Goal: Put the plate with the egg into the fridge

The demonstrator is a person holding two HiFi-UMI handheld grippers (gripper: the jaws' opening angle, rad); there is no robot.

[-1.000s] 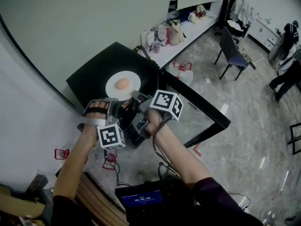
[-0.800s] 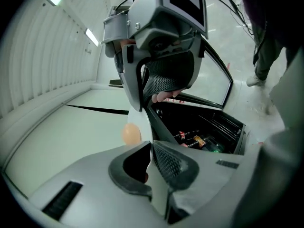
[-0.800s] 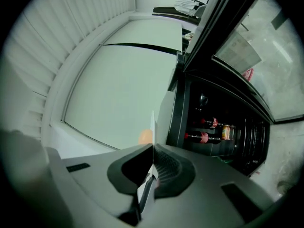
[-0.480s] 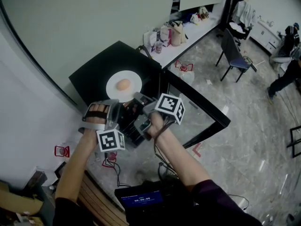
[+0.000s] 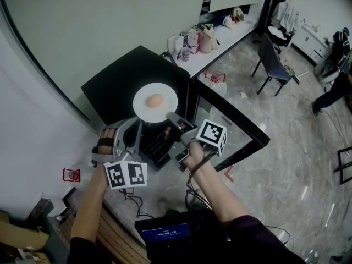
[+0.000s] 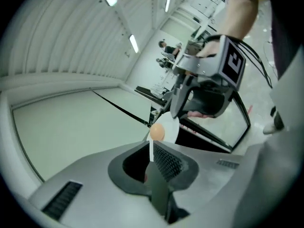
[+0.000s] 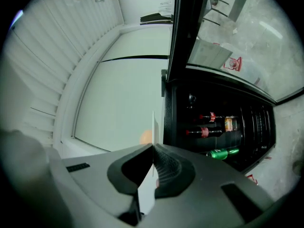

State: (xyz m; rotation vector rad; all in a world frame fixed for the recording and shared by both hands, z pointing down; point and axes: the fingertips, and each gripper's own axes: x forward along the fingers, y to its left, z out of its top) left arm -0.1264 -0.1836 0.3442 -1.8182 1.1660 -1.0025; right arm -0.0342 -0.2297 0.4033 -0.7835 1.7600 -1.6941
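A white plate [image 5: 165,95] with a brown egg [image 5: 156,100] on it hangs just above the black fridge's top [image 5: 113,84], near its front edge. My left gripper [image 5: 138,121] is shut on the plate's near-left rim and my right gripper [image 5: 171,116] is shut on its near-right rim. In the left gripper view the thin rim runs between the jaws of the left gripper [image 6: 151,149], with the egg [image 6: 156,132] beyond. In the right gripper view the plate [image 7: 154,125] stands edge-on in the right gripper [image 7: 153,150], and the egg [image 7: 146,137] peeks out behind it.
The fridge's glass door [image 5: 236,126] stands open to the right. Bottles [image 7: 209,118] and a green can [image 7: 222,152] lie on the inner shelves. Behind are a white table with bags [image 5: 204,37], a chair [image 5: 273,64] and a person [image 5: 333,92].
The plate with the egg has come up off the fridge top and shifted right toward the front edge. Both grippers moved with it, and the left one has rolled.
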